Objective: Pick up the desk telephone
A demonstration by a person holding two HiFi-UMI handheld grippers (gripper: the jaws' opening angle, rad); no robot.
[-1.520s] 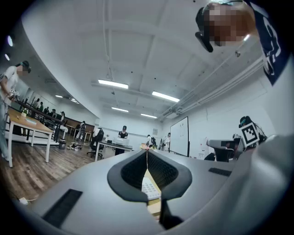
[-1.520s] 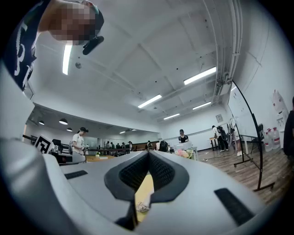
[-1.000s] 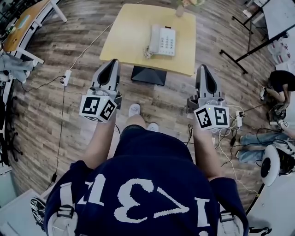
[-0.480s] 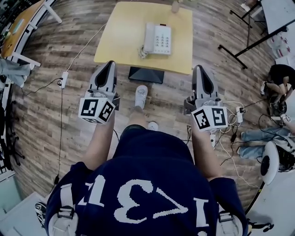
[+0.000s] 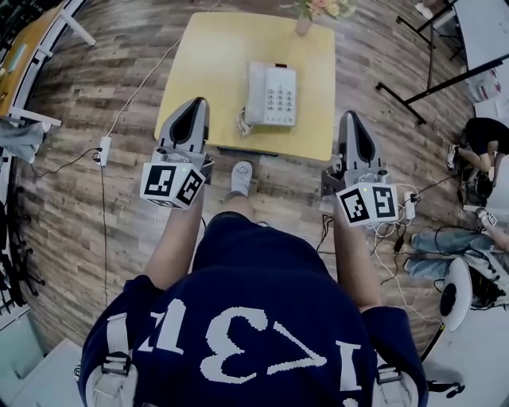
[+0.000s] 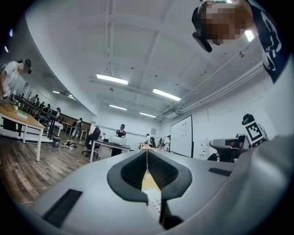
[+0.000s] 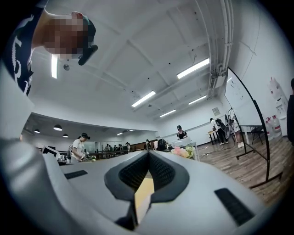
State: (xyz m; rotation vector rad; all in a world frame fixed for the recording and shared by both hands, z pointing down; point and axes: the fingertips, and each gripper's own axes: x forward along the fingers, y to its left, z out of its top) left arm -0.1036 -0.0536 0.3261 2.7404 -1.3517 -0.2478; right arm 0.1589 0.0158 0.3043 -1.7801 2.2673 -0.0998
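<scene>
A white desk telephone [image 5: 270,95] with a grey keypad lies on the square yellow table [image 5: 215,56], its handset on the left with the coiled cord at the near corner. My left gripper [image 5: 196,105] is shut and empty, its tip over the table's near left edge, left of the phone. My right gripper [image 5: 353,118] is also shut and empty, just off the table's near right corner. In the left gripper view the shut left gripper [image 6: 147,152] shows the telephone [image 6: 153,202] low behind it. The right gripper [image 7: 148,154] points over the yellow table [image 7: 142,193].
A vase of flowers [image 5: 308,14] stands at the table's far edge. Cables and a power strip [image 5: 104,149] lie on the wooden floor at left, more cables [image 5: 402,219] at right. A black-framed stand [image 5: 429,75] and a seated person [image 5: 481,147] are at right.
The person has stepped toward the table, so table and telephone now lie closer. Both grippers moved forward together, still shut, and now reach the table's near edge.
</scene>
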